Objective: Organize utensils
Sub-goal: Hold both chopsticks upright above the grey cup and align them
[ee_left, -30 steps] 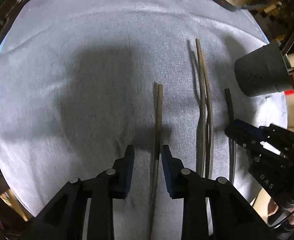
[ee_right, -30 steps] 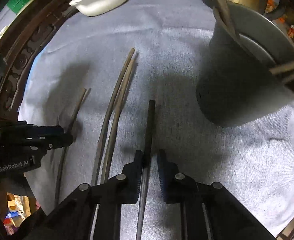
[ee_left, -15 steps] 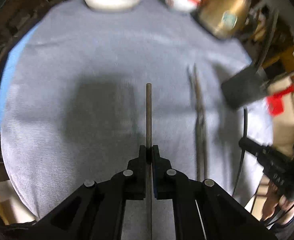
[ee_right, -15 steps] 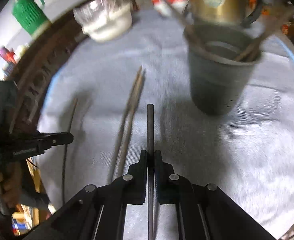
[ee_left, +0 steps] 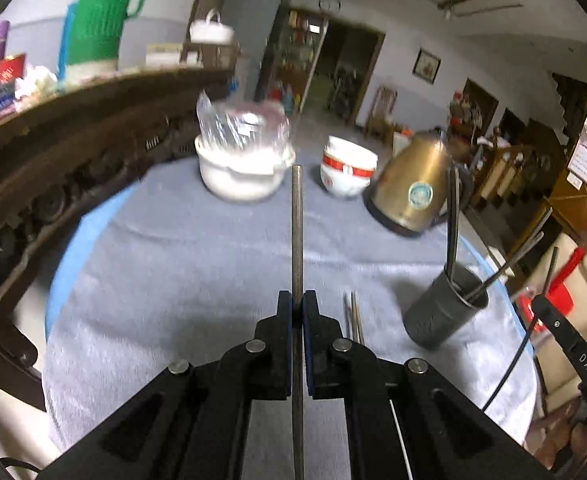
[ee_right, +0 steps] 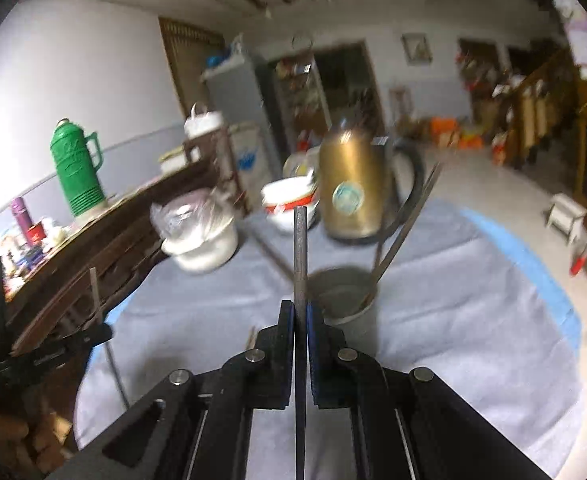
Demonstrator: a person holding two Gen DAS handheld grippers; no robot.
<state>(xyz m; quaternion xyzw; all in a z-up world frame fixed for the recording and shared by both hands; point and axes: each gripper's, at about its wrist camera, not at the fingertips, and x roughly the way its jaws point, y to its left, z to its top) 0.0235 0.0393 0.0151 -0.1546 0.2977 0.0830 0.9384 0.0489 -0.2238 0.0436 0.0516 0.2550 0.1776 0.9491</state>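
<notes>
Left gripper clamped tight on a brown chopstick, stick runs straight out past the fingertips and back between the arms, raised off the grey tablecloth. Right gripper likewise pinched shut on a dark chopstick, stick pointing up and forward, in line with the dark grey utensil cup just behind it. Cup stands upright on the cloth, several chopsticks leaning out of it. In the left view the cup sits right of the gripper; two more chopsticks lie flat on the cloth between gripper and cup. Behind: gold kettle, red-and-white stacked bowls, white pot with plastic bag. Green thermos on the dark wood sideboard at left. Background blurred.
</notes>
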